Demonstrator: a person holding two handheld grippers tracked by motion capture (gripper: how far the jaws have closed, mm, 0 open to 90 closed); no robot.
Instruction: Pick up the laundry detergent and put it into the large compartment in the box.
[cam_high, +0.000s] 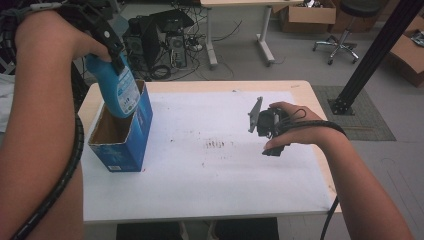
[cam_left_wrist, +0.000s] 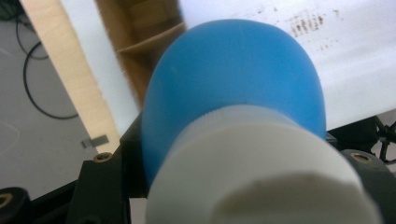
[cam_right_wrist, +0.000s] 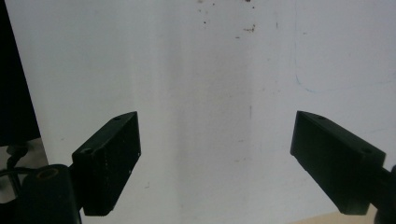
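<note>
A blue bottle (cam_high: 119, 90) with a white label hangs partly inside an open blue cardboard box (cam_high: 124, 150) at the table's left. My left gripper (cam_high: 111, 47) is shut on the bottle near its top. In the left gripper view the blue bottle (cam_left_wrist: 233, 79) and its white cap (cam_left_wrist: 261, 172) sit close to the lens, above the box's brown inside (cam_left_wrist: 144, 42). My right gripper (cam_high: 270, 131) hovers over the white sheet at the right. In the right gripper view my right gripper (cam_right_wrist: 217, 140) is open, with bare sheet between its jaws.
A white sheet (cam_high: 210, 170) with small brown specks covers the wooden table (cam_high: 300, 86). Beyond the far edge stand computer towers with cables (cam_high: 160, 45), a desk leg (cam_high: 265, 40), a stool (cam_high: 342, 40) and cardboard boxes (cam_high: 307, 15). A black post (cam_high: 370, 55) rises at the right.
</note>
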